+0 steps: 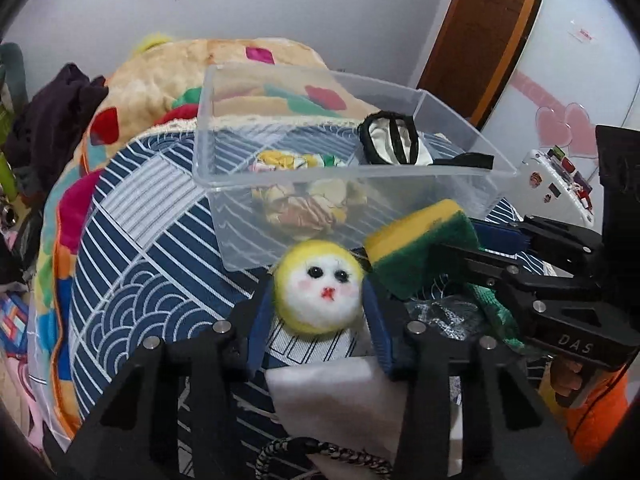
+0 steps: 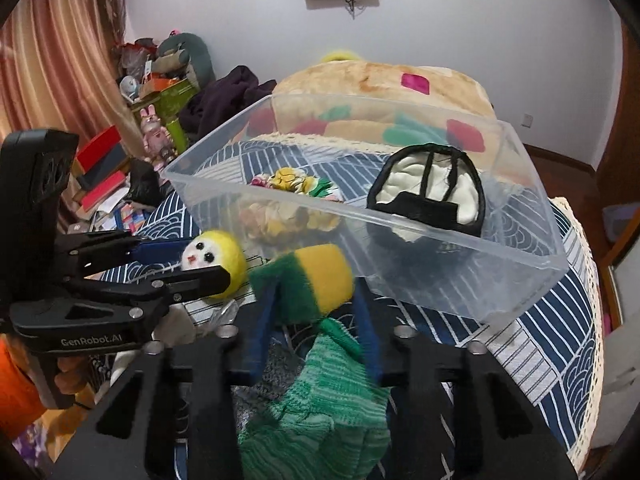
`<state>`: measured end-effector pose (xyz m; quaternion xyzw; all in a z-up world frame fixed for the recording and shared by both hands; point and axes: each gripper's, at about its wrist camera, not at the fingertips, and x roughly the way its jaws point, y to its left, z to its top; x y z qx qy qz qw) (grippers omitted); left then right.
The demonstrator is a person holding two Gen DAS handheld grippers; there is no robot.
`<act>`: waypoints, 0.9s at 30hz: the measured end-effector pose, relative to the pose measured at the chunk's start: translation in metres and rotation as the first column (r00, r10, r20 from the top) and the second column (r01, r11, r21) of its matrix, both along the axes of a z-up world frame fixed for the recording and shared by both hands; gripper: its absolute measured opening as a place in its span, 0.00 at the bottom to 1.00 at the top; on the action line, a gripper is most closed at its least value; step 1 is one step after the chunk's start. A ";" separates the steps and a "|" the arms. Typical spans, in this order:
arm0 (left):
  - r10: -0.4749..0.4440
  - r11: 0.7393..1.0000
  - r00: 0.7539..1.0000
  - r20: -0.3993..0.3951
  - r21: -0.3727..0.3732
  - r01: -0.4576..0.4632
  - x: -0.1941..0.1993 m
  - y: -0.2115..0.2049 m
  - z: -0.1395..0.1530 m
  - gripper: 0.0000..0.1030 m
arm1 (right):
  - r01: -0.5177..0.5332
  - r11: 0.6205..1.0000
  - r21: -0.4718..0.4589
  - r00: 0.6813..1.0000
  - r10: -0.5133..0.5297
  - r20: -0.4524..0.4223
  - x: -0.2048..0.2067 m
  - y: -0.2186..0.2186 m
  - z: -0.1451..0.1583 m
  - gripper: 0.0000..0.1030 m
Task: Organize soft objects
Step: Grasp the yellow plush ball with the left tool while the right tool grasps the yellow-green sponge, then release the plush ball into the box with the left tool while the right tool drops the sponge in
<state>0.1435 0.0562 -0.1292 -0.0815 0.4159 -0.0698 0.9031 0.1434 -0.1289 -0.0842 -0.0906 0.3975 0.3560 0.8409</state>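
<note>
Clearly both loads are mid-carry: left gripper (image 1: 319, 296) clamps the ball (image 1: 319, 286), right gripper (image 2: 316, 292) clamps the sponge (image 2: 316, 280), just near of the bin (image 1: 360, 178). Next: lift over its near wall, release.

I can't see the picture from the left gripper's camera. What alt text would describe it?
The left gripper holds a round yellow plush face between its blue-padded jaws above a blue patterned bedspread. Beside it the right gripper grips a yellow-and-green sponge, both just before a clear plastic bin already holding a floral fabric item and a black-and-white pouch.
</note>
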 end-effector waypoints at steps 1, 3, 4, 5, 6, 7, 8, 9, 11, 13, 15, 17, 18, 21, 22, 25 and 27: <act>0.000 1.000 1.000 0.007 0.008 0.000 -0.001 -0.001 0.001 0.42 | 0.000 1.000 0.001 1.000 0.000 0.010 -0.001 0.000 0.001 0.30; -0.003 1.000 1.000 0.019 0.019 0.002 -0.005 -0.002 0.005 0.41 | -0.004 1.000 -0.001 0.999 0.004 0.035 -0.006 -0.001 0.004 0.28; -0.005 1.000 1.000 0.024 0.022 0.004 -0.006 -0.002 0.008 0.41 | -0.003 1.000 0.000 0.999 0.003 0.045 -0.008 -0.002 0.005 0.28; -0.005 1.000 1.000 0.031 0.028 0.004 -0.008 -0.003 0.010 0.41 | -0.005 1.000 0.000 0.998 0.005 0.058 -0.010 -0.002 0.008 0.28; -0.003 0.999 0.999 0.043 0.038 0.002 -0.010 -0.004 0.014 0.41 | -0.006 1.000 0.001 0.998 0.006 0.065 -0.011 -0.003 0.010 0.28; -0.002 0.999 0.999 0.052 0.044 0.000 -0.012 -0.004 0.017 0.41 | -0.004 1.000 0.003 0.997 0.004 0.073 -0.012 -0.004 0.013 0.28; -0.001 0.999 0.998 0.065 0.050 -0.002 -0.015 -0.005 0.022 0.41 | -0.003 1.000 0.009 0.996 0.002 0.084 -0.014 -0.006 0.017 0.28; 0.000 0.999 0.997 0.076 0.053 -0.004 -0.016 -0.005 0.026 0.41 | -0.003 1.000 0.016 0.996 0.002 0.088 -0.014 -0.006 0.019 0.28; -0.001 0.999 0.995 0.097 0.047 -0.004 -0.019 -0.005 0.034 0.41 | 0.003 0.999 0.033 0.995 -0.006 0.102 -0.015 -0.010 0.027 0.28; 0.003 0.999 0.992 0.123 0.042 -0.008 -0.021 -0.004 0.044 0.41 | 0.005 0.999 0.047 0.993 -0.011 0.114 -0.016 -0.012 0.034 0.28; 0.005 0.999 0.990 0.144 0.040 -0.011 -0.021 -0.003 0.053 0.41 | 0.012 0.998 0.060 0.990 -0.020 0.137 -0.016 -0.015 0.043 0.28; 0.010 0.999 0.986 0.164 0.036 -0.016 -0.018 -0.002 0.063 0.41 | 0.015 0.998 0.066 0.986 -0.026 0.163 -0.014 -0.017 0.052 0.28; 0.015 0.999 0.985 0.172 0.039 -0.022 -0.017 -0.002 0.066 0.41 | 0.021 0.997 0.068 0.984 -0.033 0.174 -0.013 -0.018 0.056 0.28; 0.027 0.998 0.980 0.196 0.047 -0.037 -0.012 -0.001 0.076 0.41 | 0.044 0.995 0.087 0.978 -0.061 0.200 -0.007 -0.023 0.068 0.28; 0.032 0.998 0.979 0.200 0.050 -0.042 -0.009 -0.001 0.078 0.41 | 0.051 0.994 0.092 0.976 -0.070 0.206 -0.005 -0.024 0.071 0.28; 0.048 0.997 0.977 0.206 0.042 -0.058 0.002 0.001 0.080 0.41 | 0.083 0.991 0.104 0.969 -0.104 0.223 0.002 -0.027 0.078 0.28; 0.061 0.997 0.978 0.201 0.025 -0.068 0.013 0.003 0.079 0.41 | 0.100 0.989 0.113 0.967 -0.123 0.221 0.007 -0.028 0.079 0.28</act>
